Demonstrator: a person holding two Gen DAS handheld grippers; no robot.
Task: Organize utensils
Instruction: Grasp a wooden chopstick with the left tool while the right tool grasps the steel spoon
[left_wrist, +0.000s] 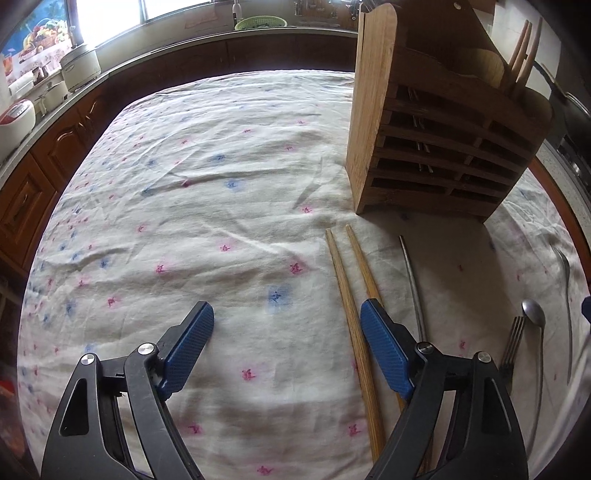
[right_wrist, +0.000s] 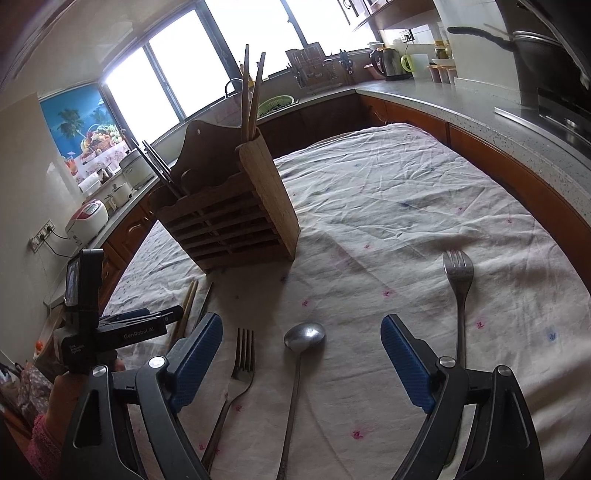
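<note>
A wooden utensil holder stands on the floral tablecloth. Two wooden chopsticks lie in front of it, and a thin metal chopstick lies to their right. My left gripper hovers open over the cloth; one wooden chopstick lies just inside its right finger and the other runs under that finger. My right gripper is open above a metal spoon, whose bowl lies between the fingers. One fork lies by the right gripper's left finger, another fork beyond its right finger. Nothing is gripped.
The holder has two wooden chopsticks standing in one end and dark ones in the other. The left gripper shows at the right wrist view's left edge. Counters with a rice cooker and kettle surround the table.
</note>
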